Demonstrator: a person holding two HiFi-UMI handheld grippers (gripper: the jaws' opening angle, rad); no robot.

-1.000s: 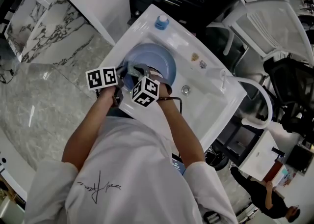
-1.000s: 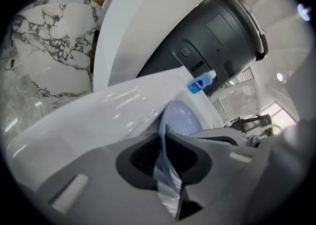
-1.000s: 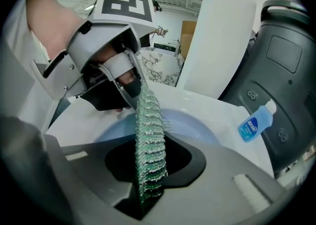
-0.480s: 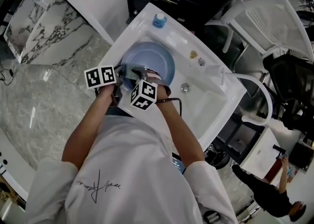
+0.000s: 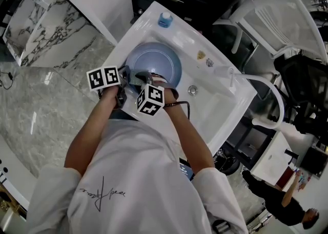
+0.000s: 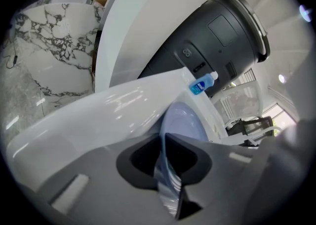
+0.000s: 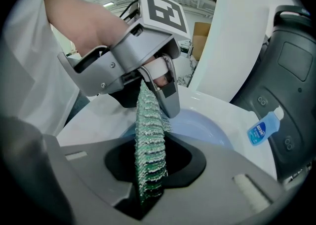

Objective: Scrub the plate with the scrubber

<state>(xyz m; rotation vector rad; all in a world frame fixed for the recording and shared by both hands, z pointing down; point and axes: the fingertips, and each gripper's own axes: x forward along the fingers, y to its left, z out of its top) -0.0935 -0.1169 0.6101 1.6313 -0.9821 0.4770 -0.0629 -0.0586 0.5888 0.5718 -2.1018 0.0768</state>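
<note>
Gripping plate (image 6: 183,123) rim in jaws of left gripper (image 6: 164,142), just tightened; pinching scrubber (image 7: 148,120) in jaws of right gripper (image 7: 149,146). Probably stiff, slick, breakable: hold firmly at rim.

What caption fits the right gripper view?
Right claw shut on green scrubber, beside left claw gripping the blue plate.

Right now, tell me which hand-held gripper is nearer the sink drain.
Right. The right hand-held gripper holds the scrubber over the plate, toward the drain; the left hand-held gripper clamps the plate's opposite rim, farther off.
</note>
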